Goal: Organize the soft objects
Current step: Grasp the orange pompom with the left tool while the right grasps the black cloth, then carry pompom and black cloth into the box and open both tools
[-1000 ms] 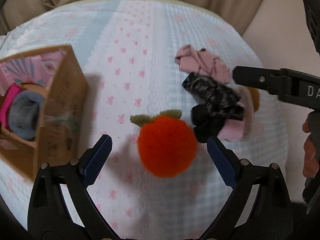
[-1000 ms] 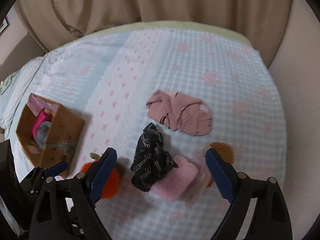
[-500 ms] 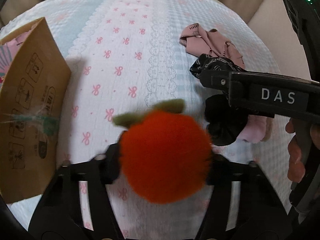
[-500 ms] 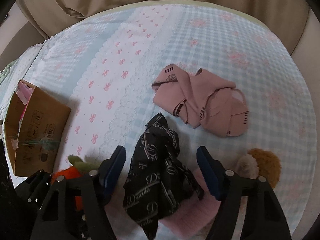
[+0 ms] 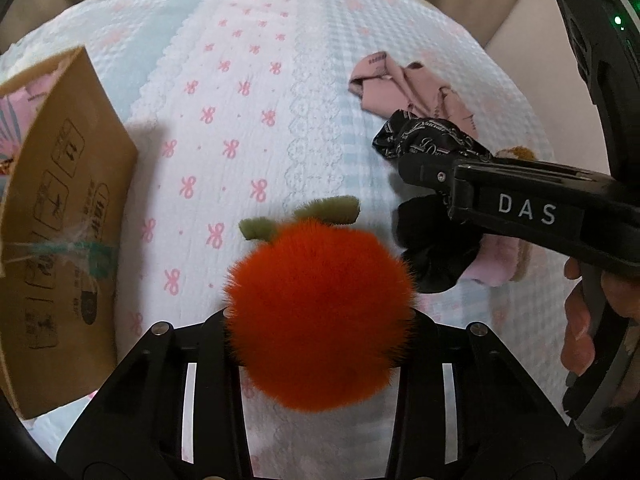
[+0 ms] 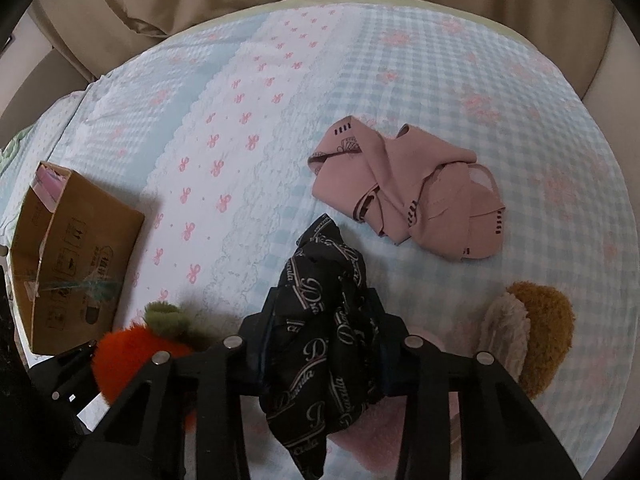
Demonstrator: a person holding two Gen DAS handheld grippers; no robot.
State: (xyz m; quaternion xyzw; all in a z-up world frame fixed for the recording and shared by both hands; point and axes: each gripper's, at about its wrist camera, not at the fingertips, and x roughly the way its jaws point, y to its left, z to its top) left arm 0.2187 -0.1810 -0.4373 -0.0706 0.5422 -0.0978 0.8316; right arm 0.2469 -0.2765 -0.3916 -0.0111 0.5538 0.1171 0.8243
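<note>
Gripping both at once on the bed [image 6: 400, 80]: left gripper [image 5: 320, 316] fingers closing on the orange plush fruit [image 5: 320, 312], right gripper [image 6: 320, 344] fingers pinching the black printed cloth [image 6: 324, 320]; next, probably lifting each across to the cardboard box [image 6: 68, 248].

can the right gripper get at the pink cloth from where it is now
Probably not yet: the right gripper is shut on the black scarf. The pink cloth lies just beyond with bare bedspread between.
</note>
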